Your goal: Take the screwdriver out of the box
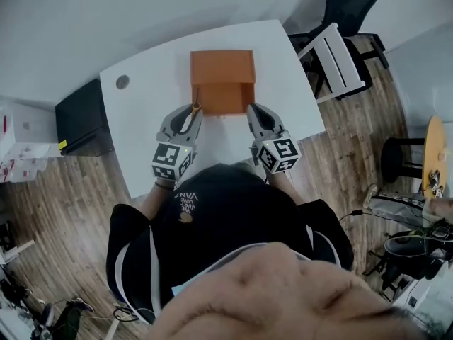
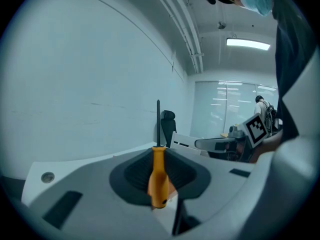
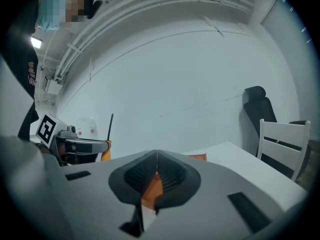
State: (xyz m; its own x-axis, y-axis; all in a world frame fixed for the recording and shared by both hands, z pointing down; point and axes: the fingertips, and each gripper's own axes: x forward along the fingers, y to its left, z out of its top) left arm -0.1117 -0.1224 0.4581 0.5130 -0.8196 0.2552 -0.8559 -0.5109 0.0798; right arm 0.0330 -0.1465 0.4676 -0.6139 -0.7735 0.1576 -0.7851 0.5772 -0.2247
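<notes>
A white surface [image 1: 141,112] carries an open orange cardboard box [image 1: 223,99], lid flap folded back, its inside showing plain cardboard. The left hand-held gripper [image 1: 192,113] pinches a screwdriver with an orange handle and thin dark shaft [image 2: 159,179] by the handle. The shaft stands upright, and the tool is at the box's near left corner, lifted above the rim. The right hand-held gripper [image 3: 157,156] is closed narrow on the box's near right edge

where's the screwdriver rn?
The screwdriver is clamped upright by its handle in the left gripper, at the box's near left corner in the head view.
</notes>
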